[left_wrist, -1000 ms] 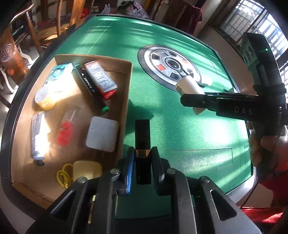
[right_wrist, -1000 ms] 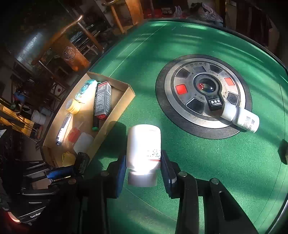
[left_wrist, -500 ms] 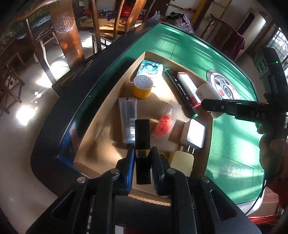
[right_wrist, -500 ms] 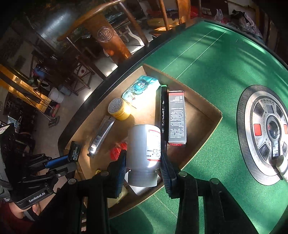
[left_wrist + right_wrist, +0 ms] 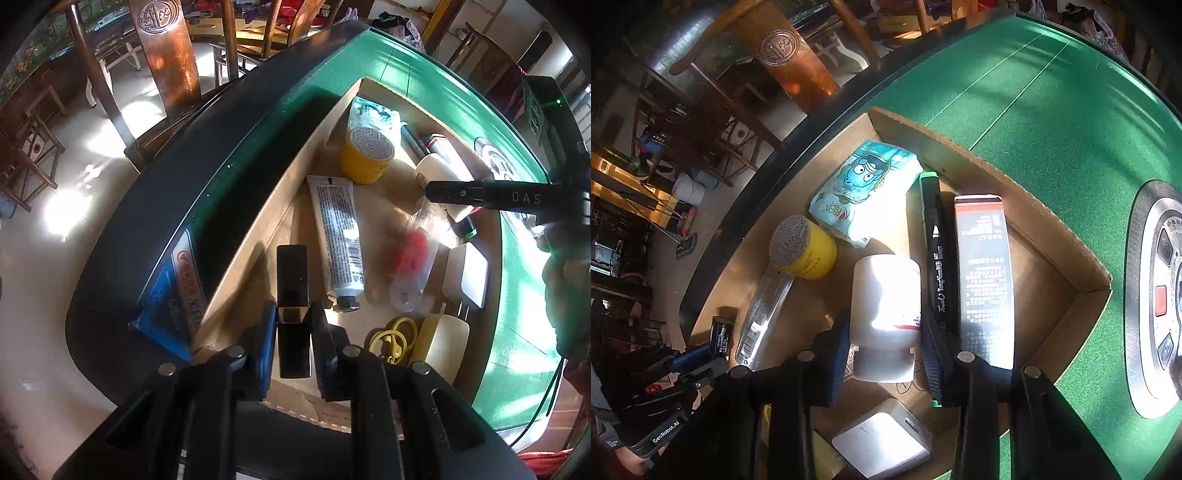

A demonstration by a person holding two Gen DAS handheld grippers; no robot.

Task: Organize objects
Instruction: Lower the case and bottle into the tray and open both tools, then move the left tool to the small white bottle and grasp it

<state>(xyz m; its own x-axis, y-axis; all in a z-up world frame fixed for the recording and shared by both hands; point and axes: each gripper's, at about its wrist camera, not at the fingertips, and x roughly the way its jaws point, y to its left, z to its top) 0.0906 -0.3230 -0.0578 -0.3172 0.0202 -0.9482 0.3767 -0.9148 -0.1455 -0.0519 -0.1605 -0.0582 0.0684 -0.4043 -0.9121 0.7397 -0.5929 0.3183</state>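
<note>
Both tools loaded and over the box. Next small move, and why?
Probably lower the right tool slightly and open it, setting the white bottle into the bare gap between the yellow jar and the black marker. The bottle already sits inside the cardboard box walls, still clamped.

Both wrist views overlook (closely) one cardboard box [image 5: 373,94].
</note>
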